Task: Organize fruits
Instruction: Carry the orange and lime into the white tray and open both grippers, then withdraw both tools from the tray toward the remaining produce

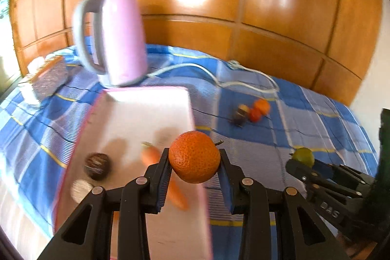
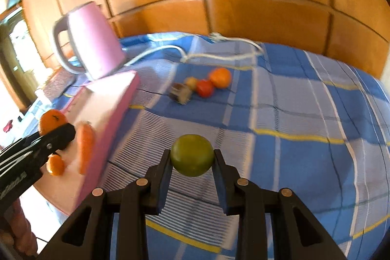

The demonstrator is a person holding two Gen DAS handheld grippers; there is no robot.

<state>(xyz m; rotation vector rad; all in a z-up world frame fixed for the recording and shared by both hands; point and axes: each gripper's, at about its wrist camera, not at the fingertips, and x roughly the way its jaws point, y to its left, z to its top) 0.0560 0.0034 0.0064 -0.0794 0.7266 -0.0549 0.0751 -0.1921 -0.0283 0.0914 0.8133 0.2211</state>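
The left gripper (image 1: 195, 160) clamps an orange (image 1: 194, 157) above the pink box (image 1: 151, 113) holding carrots, while the right gripper (image 2: 192, 157) pinches a green fruit (image 2: 192, 154) over the bed (image 2: 304, 113), likely both bound for the box.

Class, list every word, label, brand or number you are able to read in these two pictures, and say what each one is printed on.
"DAS": white letters on the black body of the right claw, seen from the left wrist view; it may be only part of a longer word.
White lettering on the black body of the left claw, seen from the right wrist view: too blurred to read.
Pink kettle, pink-edged white box, blue checked cloth: no readable text.
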